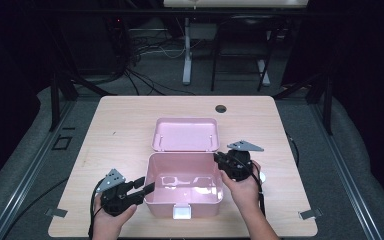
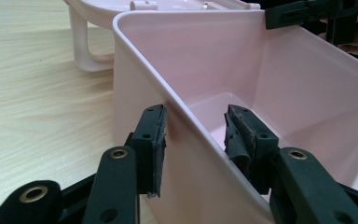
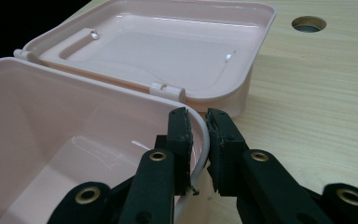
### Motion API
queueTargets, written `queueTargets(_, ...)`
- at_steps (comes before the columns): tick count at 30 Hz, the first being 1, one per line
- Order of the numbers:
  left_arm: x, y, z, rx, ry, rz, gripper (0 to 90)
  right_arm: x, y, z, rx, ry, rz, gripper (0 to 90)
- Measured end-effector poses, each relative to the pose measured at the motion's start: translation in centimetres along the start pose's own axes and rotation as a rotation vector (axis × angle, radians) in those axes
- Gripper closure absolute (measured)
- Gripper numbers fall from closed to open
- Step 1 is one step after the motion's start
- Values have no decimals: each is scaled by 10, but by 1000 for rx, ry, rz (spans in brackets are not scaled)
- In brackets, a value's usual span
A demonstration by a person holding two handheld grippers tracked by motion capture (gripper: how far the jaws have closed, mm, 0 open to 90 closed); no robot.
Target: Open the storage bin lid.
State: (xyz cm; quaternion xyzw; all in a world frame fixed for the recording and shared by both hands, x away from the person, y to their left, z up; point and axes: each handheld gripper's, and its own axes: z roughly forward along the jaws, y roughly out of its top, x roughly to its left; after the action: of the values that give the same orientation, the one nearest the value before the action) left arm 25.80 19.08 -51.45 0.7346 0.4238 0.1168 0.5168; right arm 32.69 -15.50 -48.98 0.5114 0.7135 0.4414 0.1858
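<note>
Pink box (image 1: 184, 187) sits near the front middle of the table (image 1: 120, 115), lid (image 1: 185, 134) swung fully open and lying flat behind it, inside up. Long axis runs left-right across the table; white latch (image 1: 181, 212) on the front wall faces the person, hinges at the back.

Left gripper (image 1: 147, 187): jaws straddle the box's left wall, one outside, one inside. Outer pad (image 2: 156, 149) looks just at the wall, inner one clear of it, so open, no clamp.

Right gripper (image 1: 219, 159): jaws nearly together, pinching the rim at the back right corner beside a hinge (image 3: 168, 89).

Surface: light wood-grain tabletop, round cable hole (image 1: 221, 108) at the far side. Room: dark, grey floor, black frame posts, cables and a white desk leg behind.
</note>
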Motion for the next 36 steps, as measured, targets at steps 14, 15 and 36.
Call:
queueTargets(14, -2, 0, -4, -7, -19, -2, 510, 1, 4, -10, 22, 50, -13, 693)
queueTargets(15, -2, 0, -5, -6, -22, -2, 506, 1, 6, -14, 19, 53, -16, 685)
queueTargets(36, -6, -1, -12, 0, -42, 0, 520, -22, 19, -66, 110, -11, -168, 579)
